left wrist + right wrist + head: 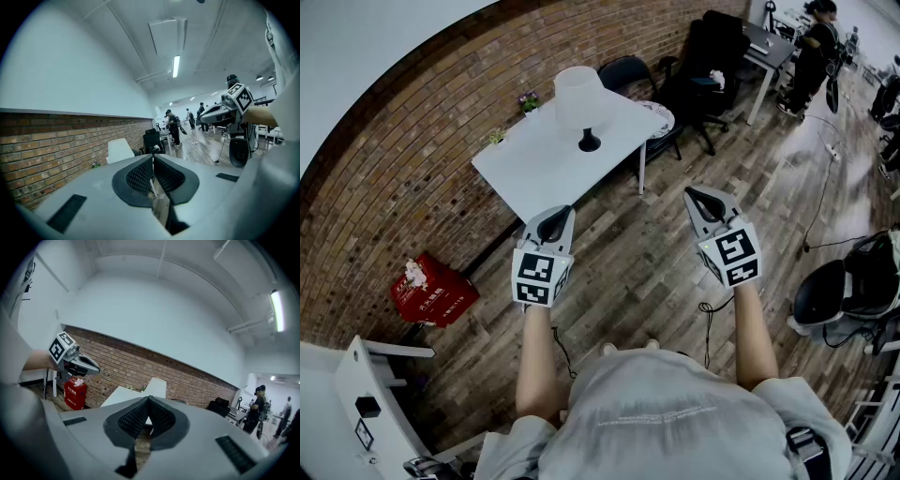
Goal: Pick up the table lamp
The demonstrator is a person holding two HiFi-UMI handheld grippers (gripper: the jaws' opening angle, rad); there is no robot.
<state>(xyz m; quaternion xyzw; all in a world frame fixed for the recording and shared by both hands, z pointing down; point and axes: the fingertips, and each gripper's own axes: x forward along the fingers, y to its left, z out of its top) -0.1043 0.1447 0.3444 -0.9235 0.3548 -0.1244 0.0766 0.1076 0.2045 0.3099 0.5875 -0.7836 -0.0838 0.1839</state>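
The table lamp (581, 98) has a white shade and a black foot, and it stands upright on a white table (542, 164) by the brick wall. Both grippers hover over the wooden floor, short of the table and apart from the lamp. My left gripper (565, 210) is shut with nothing in it, and so is my right gripper (692, 193). The left gripper view shows the lamp shade (119, 150) beyond the closed jaws. In the right gripper view the shade (157, 386) shows just above the closed jaws.
A red box (434, 292) sits on the floor by the wall at the left. Black office chairs (712, 56) stand behind the table, and a person (812, 45) is at a far desk. Small plants (528, 100) sit on the table's far edge. Cables and a black-and-white object (836, 289) lie at the right.
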